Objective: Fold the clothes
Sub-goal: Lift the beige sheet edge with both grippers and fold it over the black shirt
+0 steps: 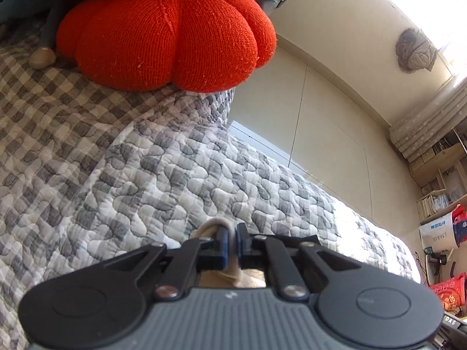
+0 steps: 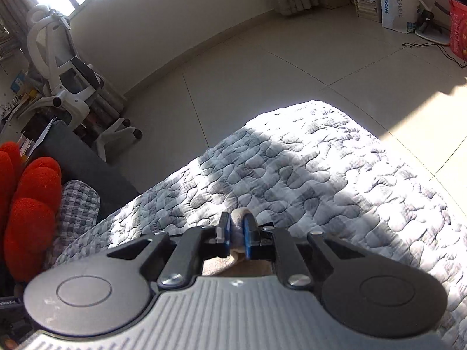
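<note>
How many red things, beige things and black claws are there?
Red knitted cushion: 1
Beige cloth, pinched in both claws: 1
Black claws: 2, the left claw and the right claw
Total: 4

The left wrist camera sits just behind its claw (image 1: 232,243), low and close over the quilted bedspread (image 1: 175,175), tilted and facing the red knitted cushion (image 1: 166,35) and the tiled floor (image 1: 321,134) beyond. The right wrist camera looks forward over its own claw (image 2: 237,230) from somewhat higher, across the bed's corner to the floor (image 2: 262,67) and a white office chair (image 2: 62,67). Both views share the bedspread (image 2: 292,175), the cushion (image 2: 29,204) and the bookshelf area (image 1: 437,180).
</note>
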The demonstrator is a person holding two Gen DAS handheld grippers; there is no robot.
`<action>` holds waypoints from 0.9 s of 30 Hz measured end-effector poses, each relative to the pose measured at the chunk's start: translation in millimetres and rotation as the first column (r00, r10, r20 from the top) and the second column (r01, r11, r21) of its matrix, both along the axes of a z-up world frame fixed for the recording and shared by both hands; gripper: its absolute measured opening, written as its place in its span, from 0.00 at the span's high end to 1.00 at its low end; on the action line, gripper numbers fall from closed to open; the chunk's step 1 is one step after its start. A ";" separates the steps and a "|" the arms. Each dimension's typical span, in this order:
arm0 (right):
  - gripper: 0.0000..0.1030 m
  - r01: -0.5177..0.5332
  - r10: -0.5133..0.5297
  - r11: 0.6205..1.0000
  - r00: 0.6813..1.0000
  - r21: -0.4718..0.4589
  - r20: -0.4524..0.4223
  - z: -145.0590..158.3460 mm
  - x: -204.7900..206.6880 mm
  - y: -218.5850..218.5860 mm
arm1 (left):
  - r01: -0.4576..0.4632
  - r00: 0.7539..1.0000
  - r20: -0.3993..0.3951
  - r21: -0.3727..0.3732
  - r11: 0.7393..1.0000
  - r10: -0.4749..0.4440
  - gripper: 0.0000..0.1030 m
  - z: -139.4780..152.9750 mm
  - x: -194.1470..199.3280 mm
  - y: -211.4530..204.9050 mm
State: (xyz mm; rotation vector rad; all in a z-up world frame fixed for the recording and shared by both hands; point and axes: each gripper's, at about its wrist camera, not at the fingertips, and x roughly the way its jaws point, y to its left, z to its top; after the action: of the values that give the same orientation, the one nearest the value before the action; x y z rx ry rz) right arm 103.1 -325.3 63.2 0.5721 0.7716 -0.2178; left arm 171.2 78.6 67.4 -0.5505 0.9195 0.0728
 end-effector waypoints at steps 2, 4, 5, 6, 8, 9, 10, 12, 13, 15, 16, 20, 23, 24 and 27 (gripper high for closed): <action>0.85 0.011 -0.011 0.999 1.000 -0.049 0.007 5.4 0.3 -12.1 | -0.037 0.998 0.047 -0.018 0.999 0.038 0.89 3.8 -4.0 16.9; 0.81 0.025 -0.022 0.992 0.999 -0.122 0.030 14.2 -2.1 -23.8 | -0.066 0.993 0.091 -0.038 0.997 0.069 0.83 9.9 -10.0 34.2; 0.80 0.008 -0.003 0.989 0.999 -0.150 0.033 17.9 -1.8 -27.5 | -0.073 0.992 0.102 -0.052 0.996 0.078 0.80 12.9 -12.9 42.0; 0.79 -0.009 0.015 0.984 0.999 -0.178 0.035 21.6 -1.5 -31.2 | -0.080 0.990 0.113 -0.067 0.995 0.087 0.77 15.8 -15.9 49.8; 0.79 -0.092 0.103 0.964 0.994 -0.248 0.032 26.5 -1.1 -30.7 | -0.078 0.987 0.139 -0.052 0.996 0.085 0.76 24.3 -21.2 55.8; 0.78 -0.148 0.162 0.947 0.986 -0.286 0.026 28.1 -0.9 -28.1 | -0.070 0.984 0.160 -0.022 0.997 0.073 0.76 30.3 -24.1 55.2; 0.78 -0.204 0.222 0.925 0.975 -0.320 0.019 29.1 -1.1 -24.9 | -0.050 0.982 0.180 0.011 0.999 0.048 0.76 35.0 -26.8 51.8; 0.59 -0.305 0.334 0.884 0.942 -0.355 0.022 25.6 -5.3 -14.8 | 0.051 0.977 0.204 0.078 0.996 -0.066 0.76 40.6 -28.4 39.1; 0.53 -0.345 0.379 0.862 0.925 -0.372 0.020 22.6 -7.1 -9.4 | 0.111 0.969 0.211 0.091 0.990 -0.128 0.76 41.5 -27.4 34.0; 0.53 -0.397 0.432 0.811 0.902 -0.430 -0.018 12.7 -6.4 3.5 | 0.207 0.948 0.220 0.121 0.971 -0.230 0.68 38.3 -26.0 26.0; 0.53 -0.417 0.452 0.789 0.891 -0.451 -0.034 8.5 -5.9 8.9 | 0.243 0.939 0.213 0.149 0.959 -0.271 0.66 35.3 -26.0 21.7; 0.53 -0.444 0.476 0.768 0.878 -0.461 -0.053 1.1 -1.6 18.2 | 0.348 0.891 0.220 0.235 0.908 -0.398 0.66 28.4 -30.0 5.2; 0.53 -0.458 0.490 0.756 0.869 -0.467 -0.060 -2.8 0.7 25.1 | 0.413 0.851 0.242 0.243 0.878 -0.467 0.62 27.9 -33.2 -4.9; 0.53 -0.461 0.494 0.754 0.867 -0.469 -0.058 -3.3 1.0 27.3 | 0.430 0.838 0.248 0.246 0.869 -0.486 0.60 27.4 -33.4 -7.6; 0.53 -0.455 0.488 0.746 0.870 -0.487 -0.067 -9.4 4.9 35.0 | 0.438 0.832 0.238 0.272 0.857 -0.501 0.59 21.1 -31.5 -15.8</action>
State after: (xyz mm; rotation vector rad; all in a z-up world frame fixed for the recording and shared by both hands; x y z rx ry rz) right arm 108.1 -290.3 53.8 -0.1141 0.7376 0.0826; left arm 139.7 62.8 88.5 -0.1190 0.7135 -0.3569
